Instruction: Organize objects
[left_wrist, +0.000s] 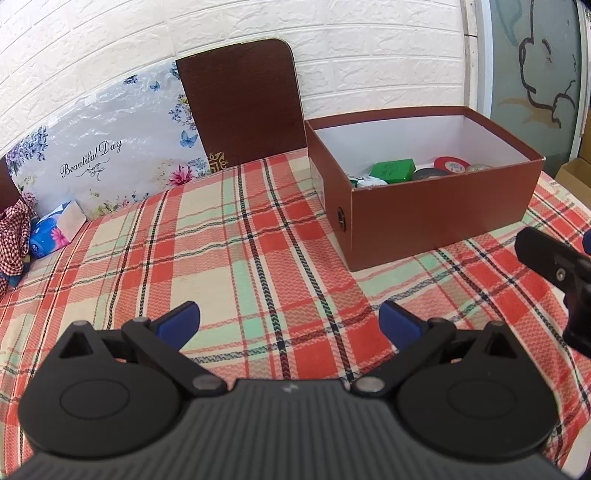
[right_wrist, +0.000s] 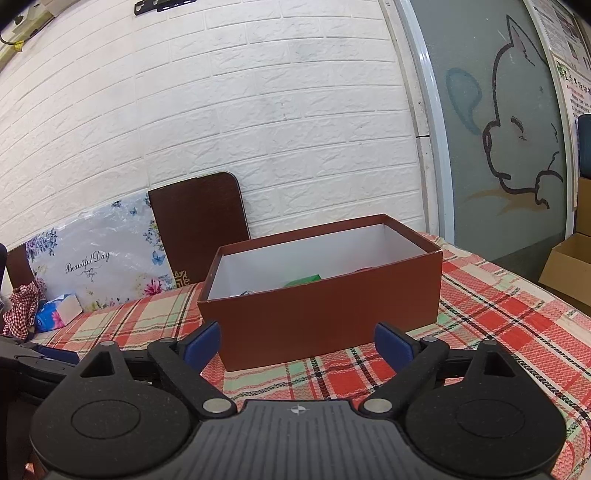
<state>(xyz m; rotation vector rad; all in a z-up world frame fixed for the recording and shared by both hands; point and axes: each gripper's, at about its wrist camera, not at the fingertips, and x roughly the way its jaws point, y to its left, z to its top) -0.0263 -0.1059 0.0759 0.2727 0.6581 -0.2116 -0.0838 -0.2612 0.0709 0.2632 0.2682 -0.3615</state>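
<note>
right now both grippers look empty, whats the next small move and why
Probably turn the left gripper toward the tissue pack by the wall: both it and the right gripper are open and empty, the brown box already holds items, and that pack still lies on the plaid cloth.

Only readable text I get: "Beautiful Day" in script on the floral panel (left_wrist: 92, 155) leaning against the wall at the back edge of the desk, legible in both wrist views. Poster (right_wrist: 576, 66) on the glass partition at far right has printed lines, too small for me to read. Green packet (left_wrist: 392, 170) and red tape roll (left_wrist: 451, 163) in the brown box (left_wrist: 436, 218) carry markings, not legible.
</note>
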